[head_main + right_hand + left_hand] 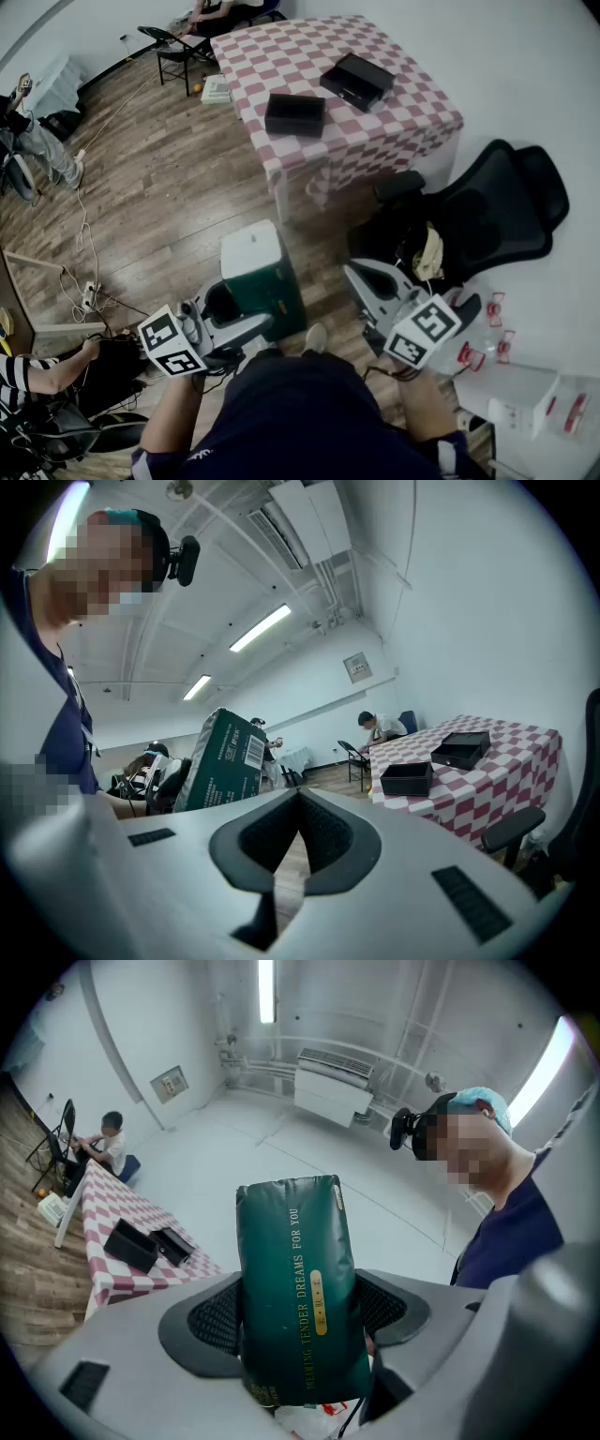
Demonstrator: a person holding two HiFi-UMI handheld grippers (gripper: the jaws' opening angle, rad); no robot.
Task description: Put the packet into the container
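- Two grippers are in the lower half of the head view, each in one hand of the person, well apart from each other.
- The left gripper [242, 314] is at the lower left of centre. It is clamped on the green packet [262, 277], and its jaws stand wide because the packet fills the gap between them.
- In the left gripper view the packet stands upright in the middle of the frame. The dark pads [214, 1321] press on its two sides, and a line of gold print runs along its front.
- The packet is in the air above the wooden floor [159, 206], near the person's body and well apart from the table [394, 131].
- The right gripper [361, 277] is at the lower right of centre. Its jaws are closed, with the tips together and nothing between them.
- The table is in the upper middle of the head view, with a red and white checkered cloth on it.
- Two black boxes lie on the cloth. The nearer black box [294, 113] is close to the left edge of the table, and the farther black box [356, 80] is up and right of it. They do not touch.
- One black office chair [497, 211] stands at the right, just below the table.
- Another person sits on a chair at the upper left, behind the table.
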